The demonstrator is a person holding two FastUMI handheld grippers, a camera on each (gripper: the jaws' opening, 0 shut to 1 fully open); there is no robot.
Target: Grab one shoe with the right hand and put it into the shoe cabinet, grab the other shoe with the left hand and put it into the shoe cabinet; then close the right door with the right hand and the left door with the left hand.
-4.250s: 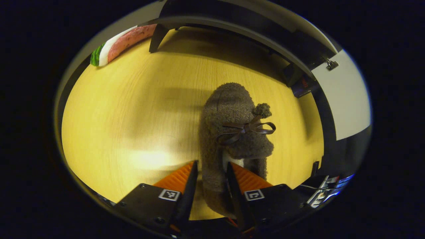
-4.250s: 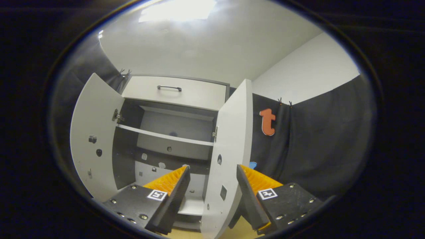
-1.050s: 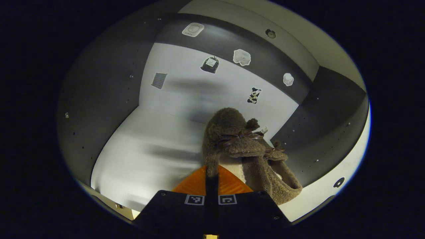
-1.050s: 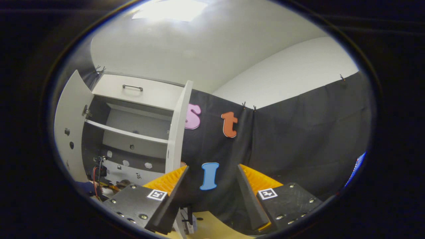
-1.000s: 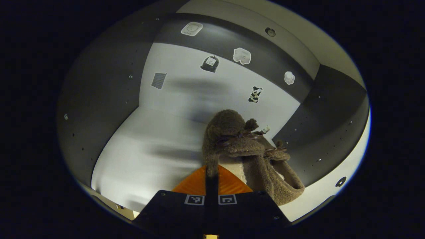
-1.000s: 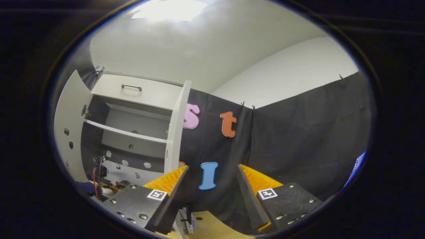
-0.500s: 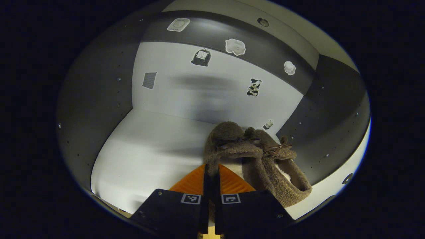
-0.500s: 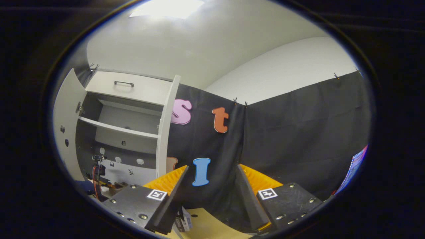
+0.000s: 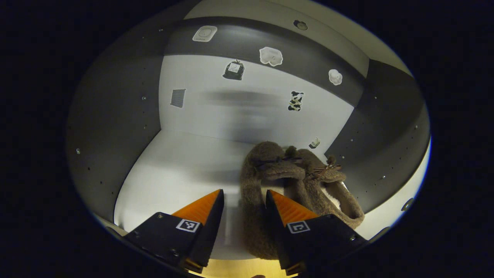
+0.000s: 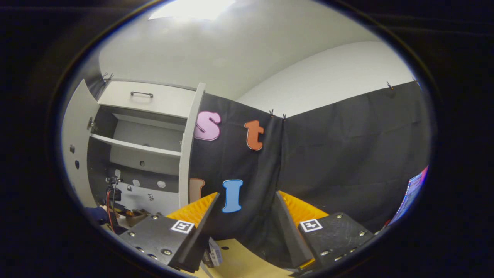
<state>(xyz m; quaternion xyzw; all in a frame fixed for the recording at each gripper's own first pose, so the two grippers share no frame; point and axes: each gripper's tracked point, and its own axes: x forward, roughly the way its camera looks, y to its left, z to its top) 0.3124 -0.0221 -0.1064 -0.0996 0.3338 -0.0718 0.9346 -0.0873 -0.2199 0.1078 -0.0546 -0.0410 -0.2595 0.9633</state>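
Note:
Two brown fuzzy shoes with bows lie side by side on the white floor (image 9: 173, 166) of the shoe cabinet. The left shoe (image 9: 258, 170) has its heel between the spread fingers of my left gripper (image 9: 242, 197), which is open. The other shoe (image 9: 328, 179) rests against it on the right, near the dark side wall. In the right gripper view my right gripper (image 10: 245, 199) is open and holds nothing, out in front of the booth wall. The cabinet (image 10: 139, 135) stands at left with its right door (image 10: 190, 146) and left door (image 10: 75, 143) both open.
Small stickers dot the cabinet's back wall (image 9: 247, 96). A shelf (image 10: 135, 146) crosses the cabinet above, under a drawer with a handle (image 10: 139, 94). A sleeve and wiring (image 10: 104, 210) show at the cabinet's mouth. Yellow tabletop (image 10: 239, 258) lies below the right gripper.
My left gripper has opened and let go of the shoe, which now lies on the cabinet floor beside the other. The right gripper has swung slightly right, away from the cabinet.

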